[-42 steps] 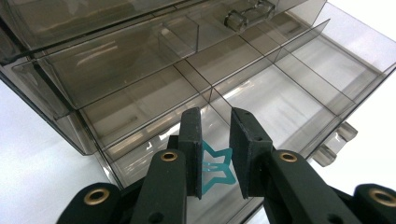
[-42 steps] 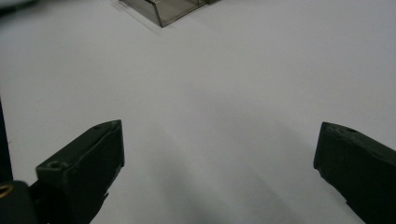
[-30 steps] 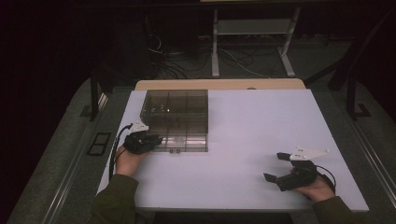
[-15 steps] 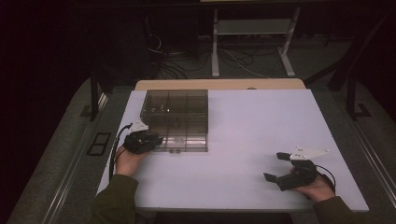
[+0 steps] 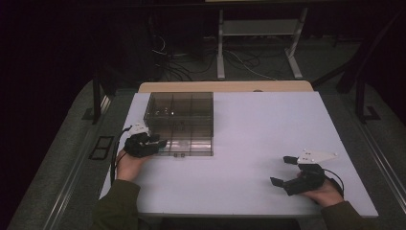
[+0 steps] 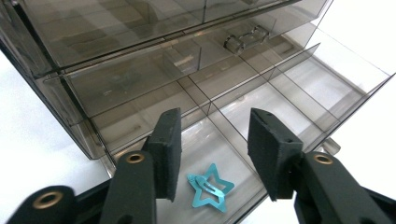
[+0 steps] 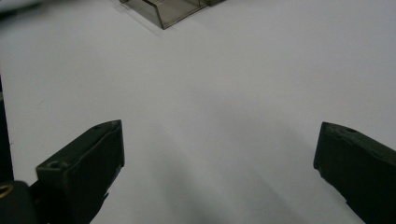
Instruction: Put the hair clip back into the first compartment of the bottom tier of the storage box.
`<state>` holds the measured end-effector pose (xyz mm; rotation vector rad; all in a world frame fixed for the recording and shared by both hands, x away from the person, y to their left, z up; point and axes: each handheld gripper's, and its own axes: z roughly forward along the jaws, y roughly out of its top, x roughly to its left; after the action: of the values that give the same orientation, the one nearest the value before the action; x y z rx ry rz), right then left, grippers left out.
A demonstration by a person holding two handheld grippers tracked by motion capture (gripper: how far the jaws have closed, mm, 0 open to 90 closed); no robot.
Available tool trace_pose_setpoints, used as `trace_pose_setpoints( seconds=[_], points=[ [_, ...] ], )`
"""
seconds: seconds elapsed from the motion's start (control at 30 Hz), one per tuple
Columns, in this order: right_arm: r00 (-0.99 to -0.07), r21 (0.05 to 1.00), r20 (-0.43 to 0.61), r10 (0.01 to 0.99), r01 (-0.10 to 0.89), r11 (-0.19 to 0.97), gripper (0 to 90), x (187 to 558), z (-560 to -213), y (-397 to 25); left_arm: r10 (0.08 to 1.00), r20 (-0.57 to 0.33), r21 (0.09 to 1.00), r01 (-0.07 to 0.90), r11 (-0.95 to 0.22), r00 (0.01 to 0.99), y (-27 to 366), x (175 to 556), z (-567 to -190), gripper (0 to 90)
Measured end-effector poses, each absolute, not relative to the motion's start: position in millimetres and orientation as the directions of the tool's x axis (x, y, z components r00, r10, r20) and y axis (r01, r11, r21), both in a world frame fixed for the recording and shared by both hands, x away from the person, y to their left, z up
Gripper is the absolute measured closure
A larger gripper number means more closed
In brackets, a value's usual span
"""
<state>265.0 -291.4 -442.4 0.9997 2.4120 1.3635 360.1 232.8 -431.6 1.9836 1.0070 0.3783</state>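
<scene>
Almost nothing has moved since a second ago: the left gripper [image 6: 212, 154] hangs open over the star clip [image 6: 210, 190] in the drawer [image 6: 289, 93], the right gripper [image 5: 293, 173] rests open on the table [image 5: 258, 124].

No text, label, brand, number or sign can be read anywhere.

Table [image 5: 249, 124]: compartment box [image 5: 181, 122] on its left half, toward the far edge. Drawer [image 6: 261, 116] projecting from box front, toward the person. Star-shaped hair clip [image 6: 209, 187] in the drawer's front compartment. Left gripper [image 5: 154, 143] at the box's near-left corner, jaws over the clip. Right gripper [image 5: 283, 170] on the near-right, well apart from the box
</scene>
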Motion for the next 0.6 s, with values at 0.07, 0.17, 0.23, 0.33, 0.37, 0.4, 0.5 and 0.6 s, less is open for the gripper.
trace_pose_setpoints(
  seconds=[0.07, 0.17, 0.23, 0.33, 0.37, 0.4, 0.5, 0.6],
  points=[
    [-0.753, 0.816, 0.15, 0.64, 0.46, 0.349, 1.3, 265, -442, -291, 0.77, -0.104, 0.806, 0.507, -0.306, 0.63, 232, 359, -431, 51.2],
    [-0.753, 0.816, 0.147, 0.641, 0.459, 0.351, 1.3, 264, -442, -291, 0.769, -0.104, 0.811, 0.502, -0.302, 0.631, 231, 357, -429, 48.4],
    [-0.753, 0.817, 0.146, 0.641, 0.458, 0.351, 1.3, 264, -441, -290, 0.768, -0.102, 0.812, 0.499, -0.303, 0.632, 231, 356, -428, 47.0],
    [-0.756, 0.817, 0.138, 0.64, 0.452, 0.357, 1.3, 264, -441, -289, 0.77, -0.103, 0.815, 0.498, -0.298, 0.63, 230, 354, -425, 44.3],
    [-0.756, 0.817, 0.135, 0.64, 0.451, 0.36, 1.3, 264, -441, -289, 0.769, -0.102, 0.816, 0.495, -0.298, 0.631, 230, 353, -424, 43.6],
    [-0.755, 0.817, 0.133, 0.643, 0.45, 0.36, 1.3, 265, -442, -289, 0.768, -0.102, 0.82, 0.49, -0.295, 0.632, 230, 352, -423, 42.9],
    [-0.748, 0.817, 0.138, 0.649, 0.457, 0.352, 1.2, 265, -442, -290, 0.765, -0.105, 0.83, 0.48, -0.285, 0.635, 228, 349, -420, 40.9],
    [-0.745, 0.817, 0.139, 0.653, 0.459, 0.35, 1.3, 266, -442, -290, 0.761, -0.1, 0.834, 0.471, -0.287, 0.641, 225, 346, -418, 38.4]
  ],
)
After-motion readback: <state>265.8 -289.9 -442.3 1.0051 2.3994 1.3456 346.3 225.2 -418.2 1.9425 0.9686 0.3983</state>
